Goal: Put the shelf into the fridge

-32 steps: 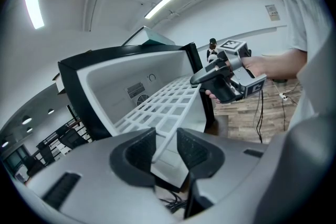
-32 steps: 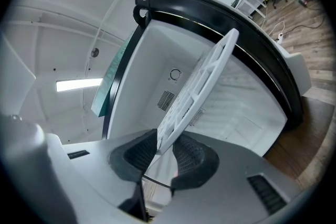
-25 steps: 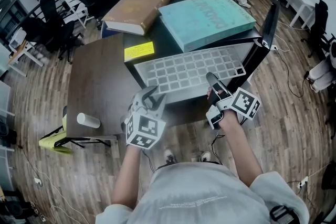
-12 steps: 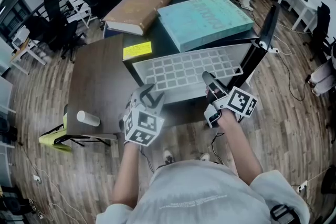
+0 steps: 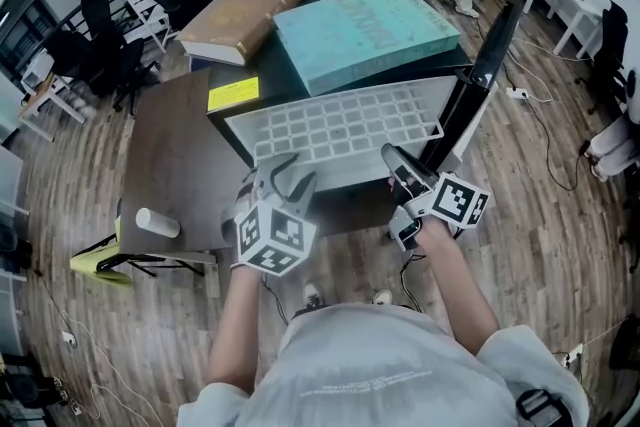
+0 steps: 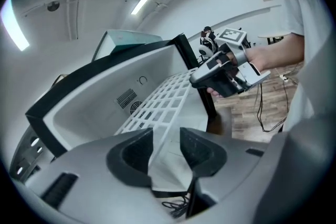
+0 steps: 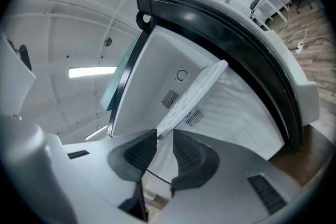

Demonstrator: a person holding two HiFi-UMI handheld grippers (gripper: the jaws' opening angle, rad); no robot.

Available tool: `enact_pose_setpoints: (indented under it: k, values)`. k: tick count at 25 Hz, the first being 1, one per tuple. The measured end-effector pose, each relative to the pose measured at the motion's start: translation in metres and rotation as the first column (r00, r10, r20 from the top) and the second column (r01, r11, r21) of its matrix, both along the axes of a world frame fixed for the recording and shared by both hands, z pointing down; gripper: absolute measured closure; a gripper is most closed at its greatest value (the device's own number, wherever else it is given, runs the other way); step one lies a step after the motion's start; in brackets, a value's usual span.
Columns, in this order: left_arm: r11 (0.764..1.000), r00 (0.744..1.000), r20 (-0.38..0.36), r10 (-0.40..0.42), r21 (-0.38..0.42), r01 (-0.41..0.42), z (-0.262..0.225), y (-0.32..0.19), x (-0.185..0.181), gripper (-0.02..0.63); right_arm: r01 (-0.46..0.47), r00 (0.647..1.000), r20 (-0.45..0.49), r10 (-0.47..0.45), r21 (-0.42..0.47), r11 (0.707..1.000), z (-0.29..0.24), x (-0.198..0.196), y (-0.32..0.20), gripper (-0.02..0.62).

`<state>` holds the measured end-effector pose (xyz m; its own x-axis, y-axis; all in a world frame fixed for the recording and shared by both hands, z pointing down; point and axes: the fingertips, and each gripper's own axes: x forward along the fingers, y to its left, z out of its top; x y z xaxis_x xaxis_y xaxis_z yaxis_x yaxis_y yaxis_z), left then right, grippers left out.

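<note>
Since its jaws have just been opening, my left claw [image 6: 167,136] stands spread. The near edge of the white plastic grid shelf [image 5: 340,125] lies in the gap with no pad pressing it. My right claw [image 7: 164,136] is pinching the same shelf farther right, its ribbed pads closed on the thin rim. The shelf lies flat, its far part inside the small white-lined fridge [image 6: 105,97] and its near part sticking out of the open front toward me. The fridge's black door [image 5: 478,80] stands swung open at the right, near my right claw. On the fridge's top rest a flat teal box [image 5: 362,23] and, just beside it at the left, a tan book-shaped box [image 5: 240,18]. A yellow label [image 5: 232,94] sits at the top's near left corner. Left of the fridge stands a brown wooden bench [image 5: 175,175] with a white cylinder [image 5: 158,222] lying on its near end. Wood-plank floor [image 5: 540,215] lies all round.
</note>
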<state>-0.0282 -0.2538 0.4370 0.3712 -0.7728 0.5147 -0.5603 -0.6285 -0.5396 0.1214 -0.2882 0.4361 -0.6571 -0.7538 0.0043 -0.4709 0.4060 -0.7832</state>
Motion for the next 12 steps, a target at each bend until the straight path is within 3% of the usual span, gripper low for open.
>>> enact_pose_setpoints:
  k: [4, 6, 12]
  values:
    - [1.000, 0.997, 0.082, -0.008, 0.012, 0.007, 0.008, -0.005, 0.011, 0.513, 0.040, 0.999, 0.001, -0.040, -0.001, 0.999, 0.003, 0.001, 0.001, 0.497]
    - [1.000, 0.994, 0.111, -0.009, 0.013, 0.008, 0.009, -0.009, 0.013, 0.522, 0.054, 0.999, -0.004, -0.054, 0.009, 0.999, 0.002, 0.001, -0.001, 0.500]
    - [0.998, 0.995, 0.093, -0.035, 0.048, 0.031, 0.003, -0.018, 0.013, 0.522, 0.062, 0.998, -0.003, -0.062, 0.025, 0.998, 0.000, 0.000, -0.010, 0.502]
